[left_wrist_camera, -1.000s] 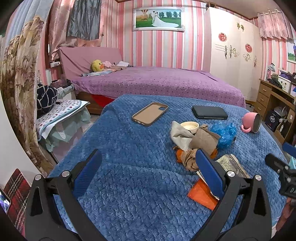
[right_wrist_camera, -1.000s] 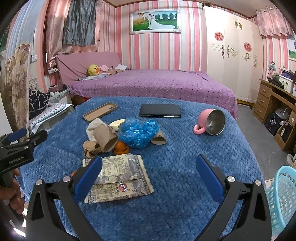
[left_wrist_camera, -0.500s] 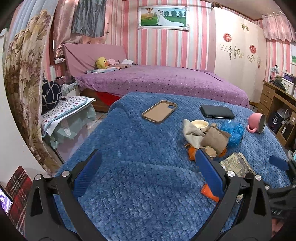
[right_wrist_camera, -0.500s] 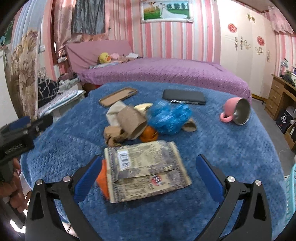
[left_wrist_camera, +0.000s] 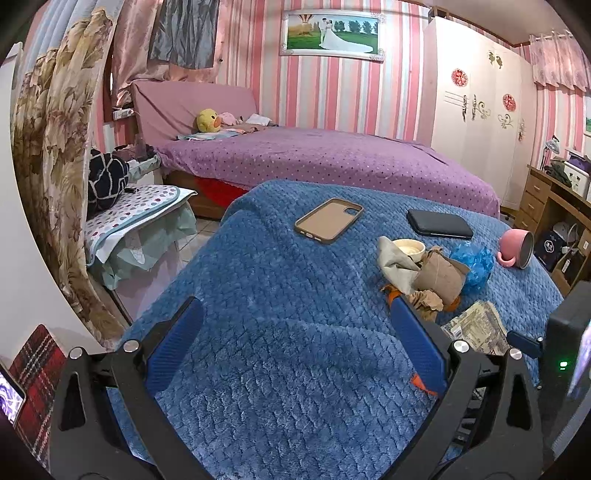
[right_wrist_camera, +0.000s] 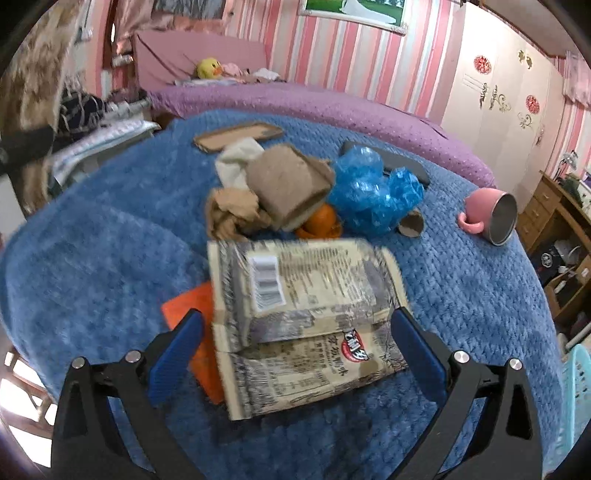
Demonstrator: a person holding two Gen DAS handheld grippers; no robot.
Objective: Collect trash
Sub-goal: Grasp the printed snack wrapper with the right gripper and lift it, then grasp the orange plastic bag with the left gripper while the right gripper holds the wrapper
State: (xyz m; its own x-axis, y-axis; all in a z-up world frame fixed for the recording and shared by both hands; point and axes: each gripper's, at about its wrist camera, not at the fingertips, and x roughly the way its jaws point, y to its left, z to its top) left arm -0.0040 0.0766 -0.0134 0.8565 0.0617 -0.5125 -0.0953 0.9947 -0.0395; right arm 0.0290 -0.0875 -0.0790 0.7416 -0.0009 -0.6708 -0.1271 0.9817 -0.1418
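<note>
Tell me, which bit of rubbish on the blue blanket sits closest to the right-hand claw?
The flat printed snack wrapper: it lies between the open right gripper fingers, while the crumpled brown paper and blue plastic bag lie farther back.

Pink striped walls (left_wrist_camera: 258,74), framed wedding photo (left_wrist_camera: 332,35), purple bed (left_wrist_camera: 314,158) with pink headboard (left_wrist_camera: 184,107), white wardrobe (left_wrist_camera: 480,122), wooden desk (left_wrist_camera: 546,206), floral curtain (left_wrist_camera: 55,166), tiled floor (left_wrist_camera: 199,229)
</note>
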